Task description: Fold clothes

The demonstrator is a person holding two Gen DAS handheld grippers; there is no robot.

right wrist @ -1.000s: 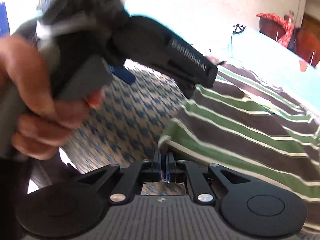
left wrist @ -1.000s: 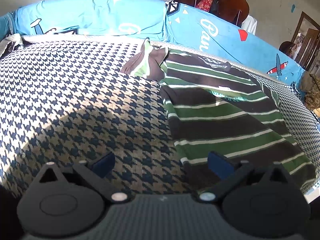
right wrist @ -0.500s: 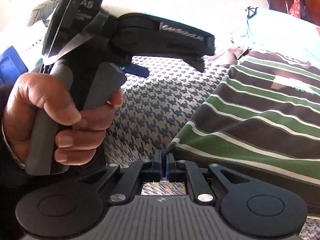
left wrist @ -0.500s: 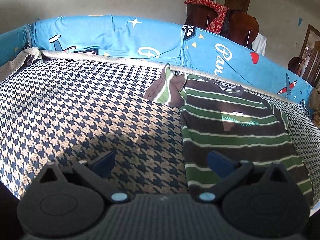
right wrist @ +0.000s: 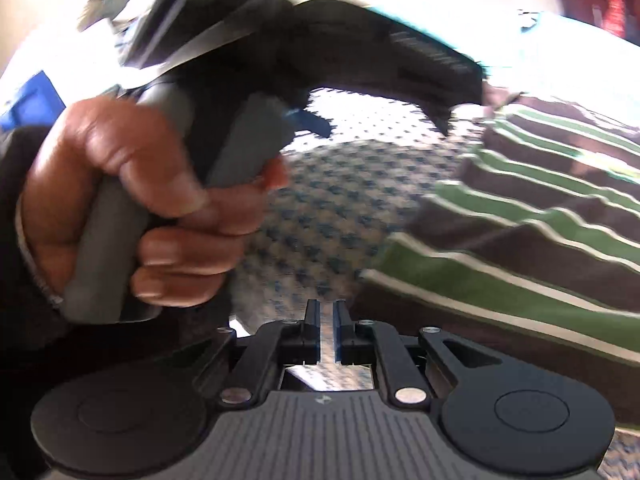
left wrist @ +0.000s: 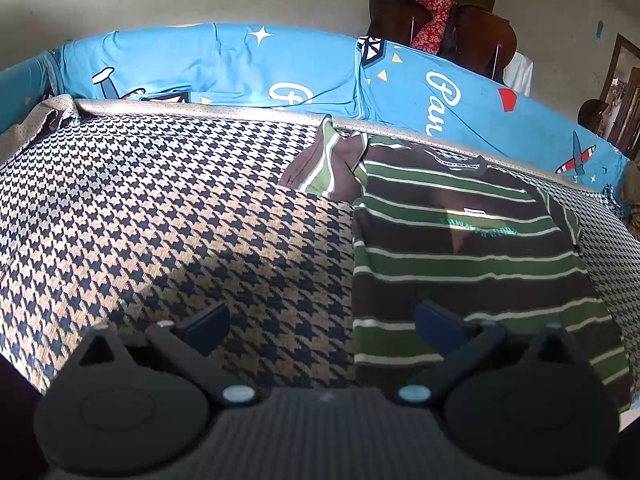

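Fingers (left wrist: pixel 206 322) of our left gripper (left wrist: pixel 320 326) stand wide apart above the houndstooth cover (left wrist: pixel 160 208), holding nothing; the right-hand one hangs over the edge of the striped shirt (left wrist: pixel 460 248). We see the shirt spread flat on the cover, one sleeve (left wrist: pixel 324 164) bunched near the blue cushions (left wrist: pixel 224 68). Our right gripper (right wrist: pixel 328 314) is clenched almost shut, only a thin slit between its fingers, and we see no cloth in it. A hand (right wrist: pixel 132 200) grips the left tool's handle, blurred.

The left gripper (left wrist: pixel 320 324) has pulled back from the striped shirt (left wrist: pixel 460 248) (its fingers wide apart), showing more bed.
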